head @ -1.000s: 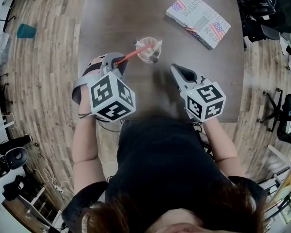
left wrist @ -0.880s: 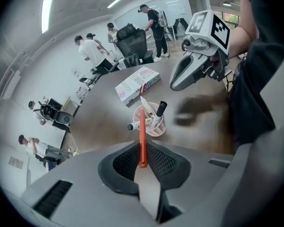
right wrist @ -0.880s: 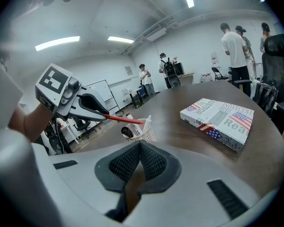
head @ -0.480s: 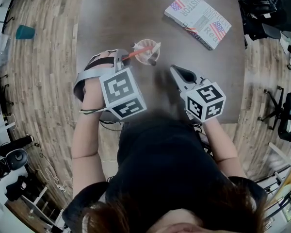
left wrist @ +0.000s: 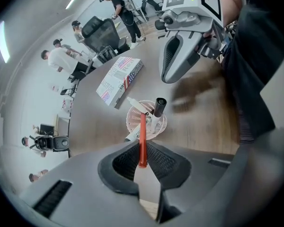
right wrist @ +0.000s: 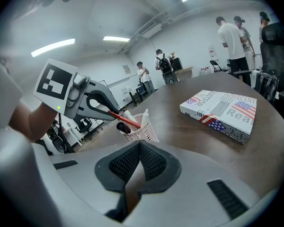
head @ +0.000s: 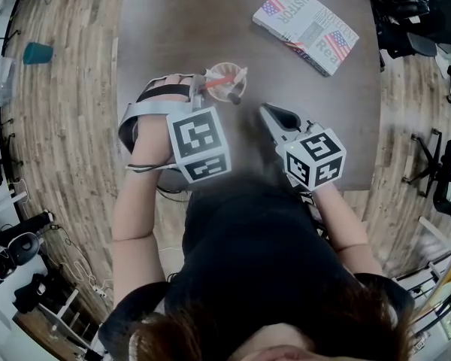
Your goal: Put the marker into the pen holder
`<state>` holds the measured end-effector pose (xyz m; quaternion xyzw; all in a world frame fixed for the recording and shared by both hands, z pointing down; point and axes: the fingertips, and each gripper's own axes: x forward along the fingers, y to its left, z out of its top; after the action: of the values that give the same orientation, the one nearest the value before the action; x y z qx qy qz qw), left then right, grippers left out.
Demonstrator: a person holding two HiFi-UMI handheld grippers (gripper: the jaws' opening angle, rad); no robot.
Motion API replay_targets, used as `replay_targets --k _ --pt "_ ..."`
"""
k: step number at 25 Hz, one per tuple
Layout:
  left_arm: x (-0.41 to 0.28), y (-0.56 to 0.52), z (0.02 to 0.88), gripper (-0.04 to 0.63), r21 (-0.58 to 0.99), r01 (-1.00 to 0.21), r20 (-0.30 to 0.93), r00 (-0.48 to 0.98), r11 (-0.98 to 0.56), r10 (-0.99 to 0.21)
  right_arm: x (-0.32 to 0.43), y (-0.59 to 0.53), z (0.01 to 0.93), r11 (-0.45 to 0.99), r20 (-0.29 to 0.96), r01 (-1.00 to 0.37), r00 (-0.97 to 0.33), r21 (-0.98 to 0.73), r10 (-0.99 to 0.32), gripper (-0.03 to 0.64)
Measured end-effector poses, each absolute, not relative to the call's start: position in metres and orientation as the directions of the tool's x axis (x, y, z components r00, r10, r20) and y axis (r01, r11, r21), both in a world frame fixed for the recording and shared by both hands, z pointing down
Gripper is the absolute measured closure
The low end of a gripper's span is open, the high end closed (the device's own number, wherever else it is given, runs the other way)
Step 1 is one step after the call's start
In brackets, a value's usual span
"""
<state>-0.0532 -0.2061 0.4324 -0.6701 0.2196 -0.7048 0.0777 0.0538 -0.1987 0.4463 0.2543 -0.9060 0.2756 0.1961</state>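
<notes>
Brown tabletop (head: 173, 36), slim red marker (left wrist: 142, 136)

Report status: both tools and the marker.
Left tool shut on red marker, its tip over the pen holder. Right tool shut, empty. Other pens crowd the holder.

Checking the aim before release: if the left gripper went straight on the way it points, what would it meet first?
The pen holder: the red marker in the left gripper's jaws points at its mouth; depth is unclear.
</notes>
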Motion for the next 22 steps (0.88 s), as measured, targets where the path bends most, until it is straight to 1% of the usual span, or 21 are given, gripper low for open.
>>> replay_targets --k 4,12,18,22 --pt "-0.052 -0.211 0.436 0.526 -0.417 -0.188 0.909 -0.073 -0.889 -0.411 0.056 -0.199 0.450 0.713 0.500 -0.576 -0.789 -0.400 -0.357 0.600" --pt "-0.040 -0.218 0.423 0.503 -0.452 -0.267 0.877 0.038 -0.851 -0.478 0.058 -0.199 0.448 0.712 0.498 -0.581 -0.786 -0.395 -0.365 0.600" --pt "-0.034 -0.218 0.410 0.485 -0.467 -0.379 0.826 0.135 -0.799 -0.547 0.060 -0.195 0.445 0.713 0.496 -0.587 -0.782 -0.383 -0.377 0.600" --pt "-0.031 -0.212 0.403 0.486 -0.421 -0.485 0.791 0.216 -0.766 -0.572 0.060 -0.190 0.441 0.714 0.494 -0.590 -0.780 -0.377 -0.384 0.600"
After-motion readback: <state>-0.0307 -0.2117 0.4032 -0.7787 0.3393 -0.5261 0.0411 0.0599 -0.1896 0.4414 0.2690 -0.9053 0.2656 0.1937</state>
